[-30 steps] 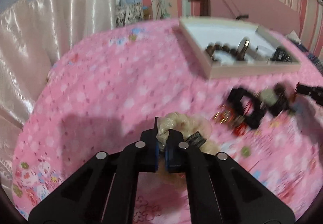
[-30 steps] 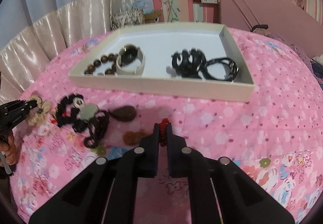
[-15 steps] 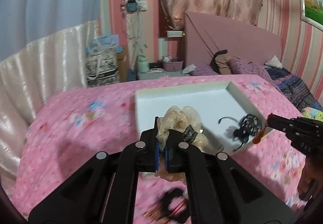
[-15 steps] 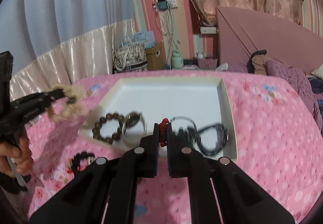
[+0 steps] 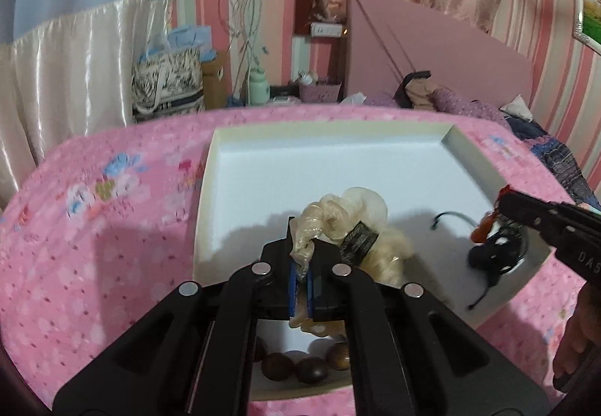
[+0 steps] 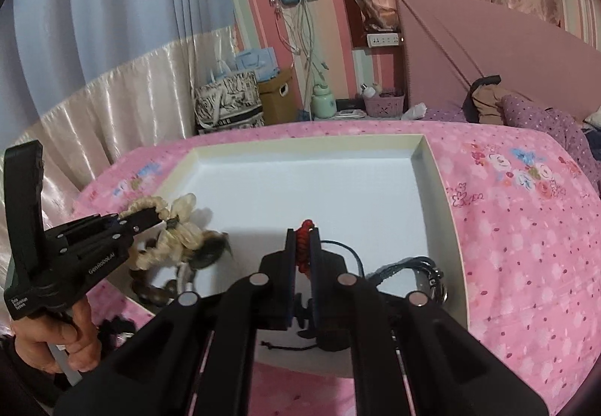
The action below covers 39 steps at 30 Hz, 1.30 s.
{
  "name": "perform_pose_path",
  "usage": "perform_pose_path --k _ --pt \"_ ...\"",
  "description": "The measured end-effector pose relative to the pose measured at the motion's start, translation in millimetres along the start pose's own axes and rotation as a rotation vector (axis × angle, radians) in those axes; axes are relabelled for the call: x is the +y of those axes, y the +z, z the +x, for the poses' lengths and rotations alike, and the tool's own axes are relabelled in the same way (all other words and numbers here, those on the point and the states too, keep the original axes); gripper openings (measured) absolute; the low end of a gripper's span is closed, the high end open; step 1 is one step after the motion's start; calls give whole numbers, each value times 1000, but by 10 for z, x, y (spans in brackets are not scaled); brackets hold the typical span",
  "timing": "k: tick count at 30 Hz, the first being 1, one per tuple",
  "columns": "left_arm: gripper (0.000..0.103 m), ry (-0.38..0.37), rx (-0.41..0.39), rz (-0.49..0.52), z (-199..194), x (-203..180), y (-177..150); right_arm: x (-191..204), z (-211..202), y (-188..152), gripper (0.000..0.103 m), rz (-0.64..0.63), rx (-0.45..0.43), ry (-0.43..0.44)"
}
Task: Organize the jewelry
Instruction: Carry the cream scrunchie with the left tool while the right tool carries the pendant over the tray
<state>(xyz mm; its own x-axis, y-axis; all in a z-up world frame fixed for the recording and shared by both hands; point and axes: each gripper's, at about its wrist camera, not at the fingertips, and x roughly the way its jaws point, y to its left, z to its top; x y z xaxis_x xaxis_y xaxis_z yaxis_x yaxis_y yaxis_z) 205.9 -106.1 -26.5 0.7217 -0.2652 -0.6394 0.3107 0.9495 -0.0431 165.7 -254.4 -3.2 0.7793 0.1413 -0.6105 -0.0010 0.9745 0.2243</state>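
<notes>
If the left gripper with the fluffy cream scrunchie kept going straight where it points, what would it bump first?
Probably the white floor of the tray. The left gripper, shut on the cream scrunchie, points down over it, and that patch looks bare. Depth is hard to judge, so the dangling scrunchie may touch first.

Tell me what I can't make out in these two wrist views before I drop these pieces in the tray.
- Red item: right wrist view, mostly hidden by the right gripper; its type is unclear.
- Brown beads: left wrist view, strand covered by the left gripper.
- Black pieces: blurred in the left wrist view.
- Tray: near rim hidden in both.
</notes>
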Motion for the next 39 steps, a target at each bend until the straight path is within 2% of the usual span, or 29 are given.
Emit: perform_pose_path --k 6,20,39 --pt "1 16 31 11 122 -22 -74 30 187 -112 6 -14 25 -23" --pt "2 33 45 33 210 -107 -96 5 168 -159 6 -24 -14 -55" --pt "5 35 44 33 206 -109 -103 -2 156 -168 6 -22 -17 -61"
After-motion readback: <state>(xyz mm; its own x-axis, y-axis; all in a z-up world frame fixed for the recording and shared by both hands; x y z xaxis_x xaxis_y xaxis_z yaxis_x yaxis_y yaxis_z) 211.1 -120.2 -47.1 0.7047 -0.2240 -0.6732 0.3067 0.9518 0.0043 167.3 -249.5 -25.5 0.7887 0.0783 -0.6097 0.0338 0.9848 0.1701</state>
